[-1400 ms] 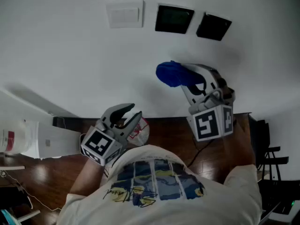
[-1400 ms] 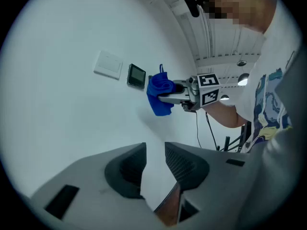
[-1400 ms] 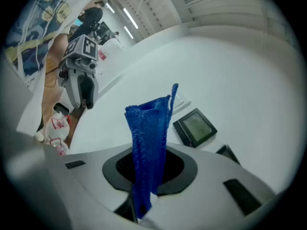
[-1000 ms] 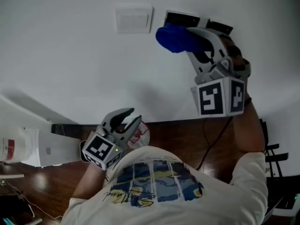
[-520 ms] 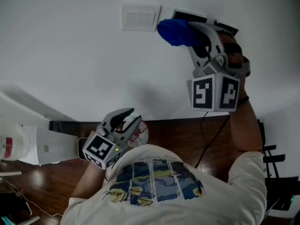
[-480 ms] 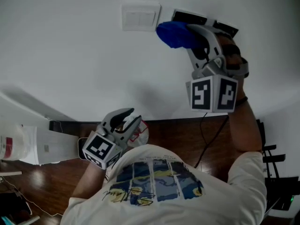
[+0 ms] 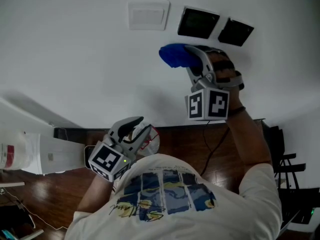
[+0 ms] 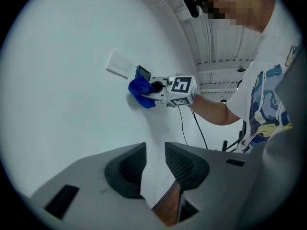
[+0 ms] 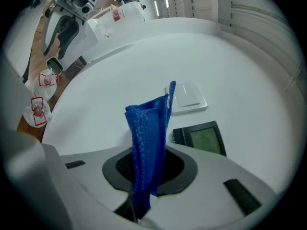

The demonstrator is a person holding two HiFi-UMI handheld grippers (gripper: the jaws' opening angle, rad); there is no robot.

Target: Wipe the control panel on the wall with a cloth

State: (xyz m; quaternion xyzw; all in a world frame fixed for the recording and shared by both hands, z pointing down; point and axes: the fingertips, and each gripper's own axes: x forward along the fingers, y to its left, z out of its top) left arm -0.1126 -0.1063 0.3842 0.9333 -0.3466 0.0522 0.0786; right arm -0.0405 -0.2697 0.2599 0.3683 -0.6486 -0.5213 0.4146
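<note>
Two dark control panels (image 7: 198, 22) (image 7: 235, 32) sit high on the white wall, beside a white switch plate (image 7: 147, 14). My right gripper (image 7: 186, 59) is shut on a blue cloth (image 7: 175, 55), which hangs just below and left of the panels. In the right gripper view the cloth (image 9: 148, 133) stands up between the jaws, with one panel (image 9: 204, 138) and the switch plate (image 9: 189, 96) just beyond it. My left gripper (image 7: 134, 126) hangs low near my chest, jaws slightly apart and empty. From its own view, the left gripper (image 8: 154, 164) sees the cloth (image 8: 140, 89) far off.
A dark baseboard and wooden floor (image 7: 180, 139) run below the wall. A white unit (image 7: 22, 151) stands at the left, a black stand (image 7: 285, 164) at the right. A cable (image 7: 210, 151) trails down the wall. Red-and-white cups (image 9: 41, 80) lie on the floor.
My right gripper has moved down and to the left with the cloth, off the panels. Both panels are now uncovered. The left gripper has stayed put.
</note>
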